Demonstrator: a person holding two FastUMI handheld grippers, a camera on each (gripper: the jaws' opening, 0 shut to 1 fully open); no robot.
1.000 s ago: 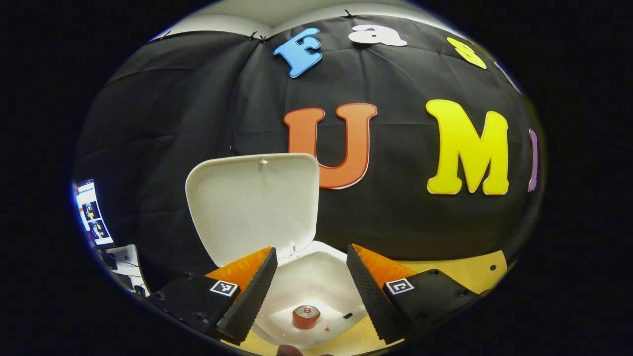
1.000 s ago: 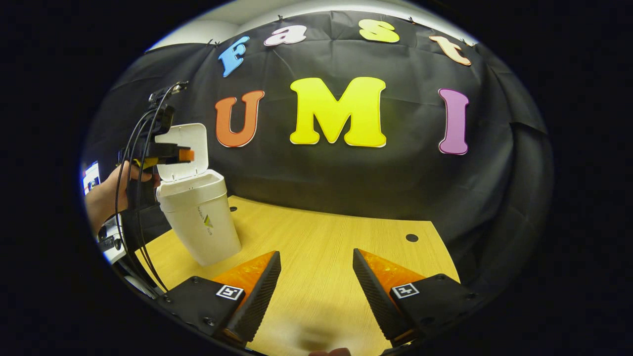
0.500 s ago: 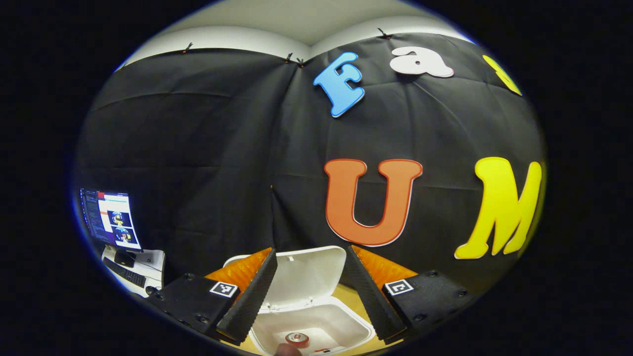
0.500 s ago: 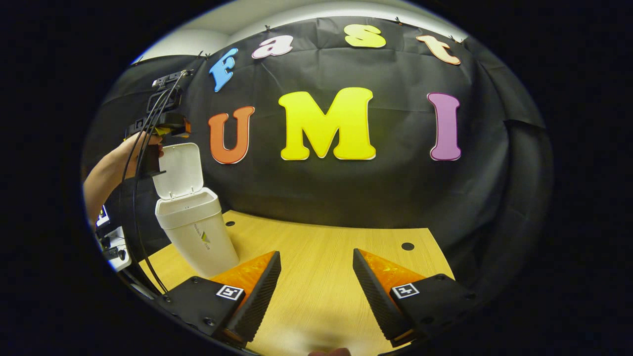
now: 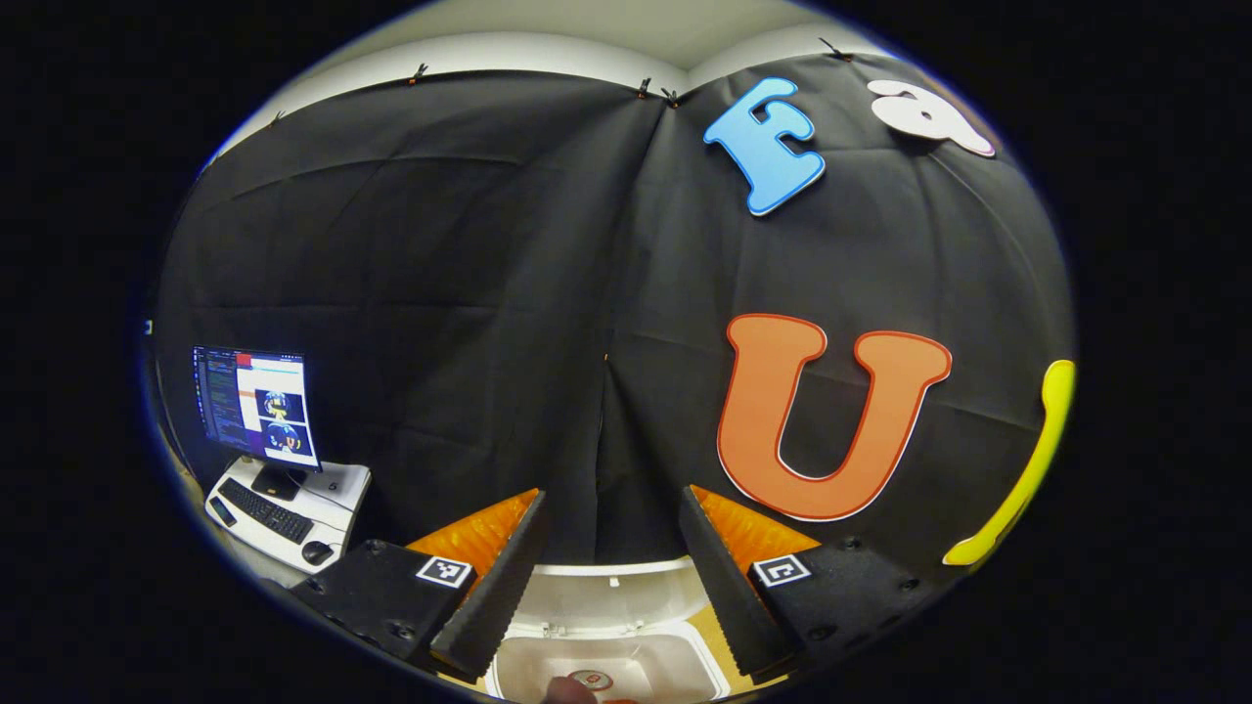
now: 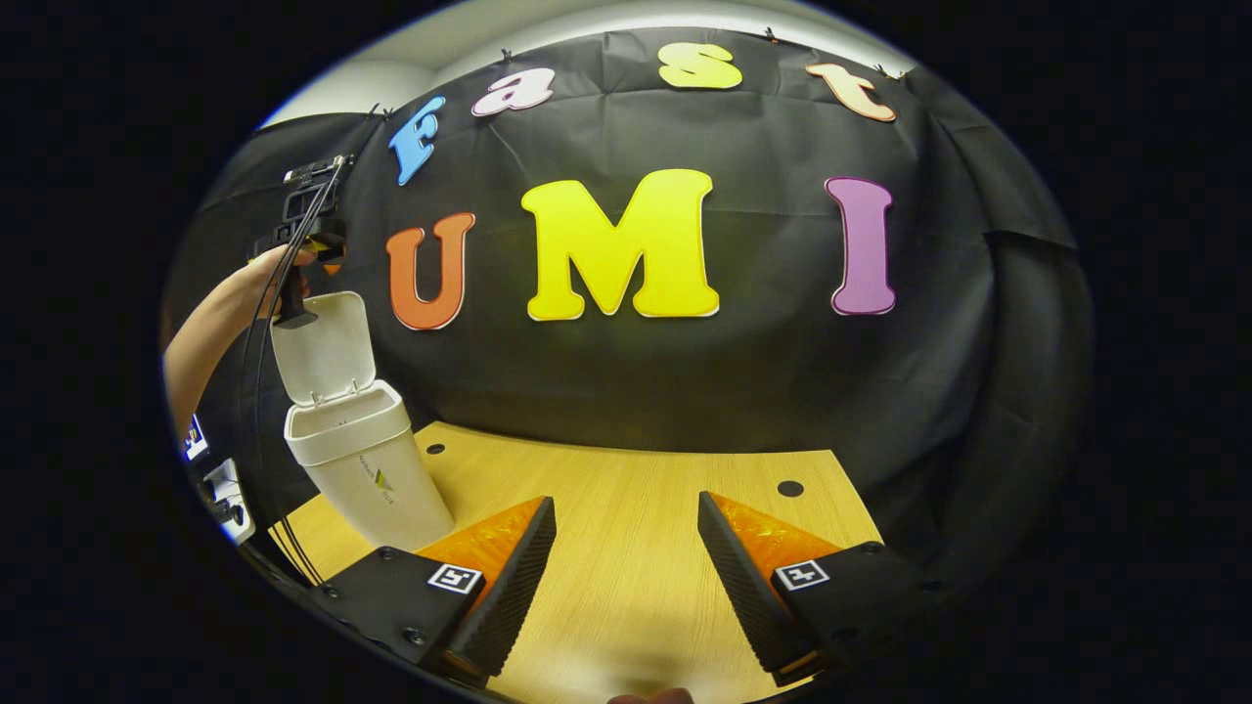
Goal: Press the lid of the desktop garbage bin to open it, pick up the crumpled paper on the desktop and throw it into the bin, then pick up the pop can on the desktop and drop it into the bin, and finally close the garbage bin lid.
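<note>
Left gripper (image 5: 608, 572) higher above bin (image 5: 606, 665) (lid up)

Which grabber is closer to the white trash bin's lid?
Left. The left gripper hangs just above the open lid of the bin; the right gripper sits over the table, well aside.

The table (image 6: 636, 548) is made of light yellow wood with thin lines running along it. It has small dark round holes (image 6: 789, 488) near the back edge. A white bin (image 6: 367, 469) stands on the table at its left side, close to the black wall. The bin gets thinner toward the bottom and has a little mark on its front. Its lid (image 6: 325, 350) stands up, open. The wood around the bin is bare.
</note>
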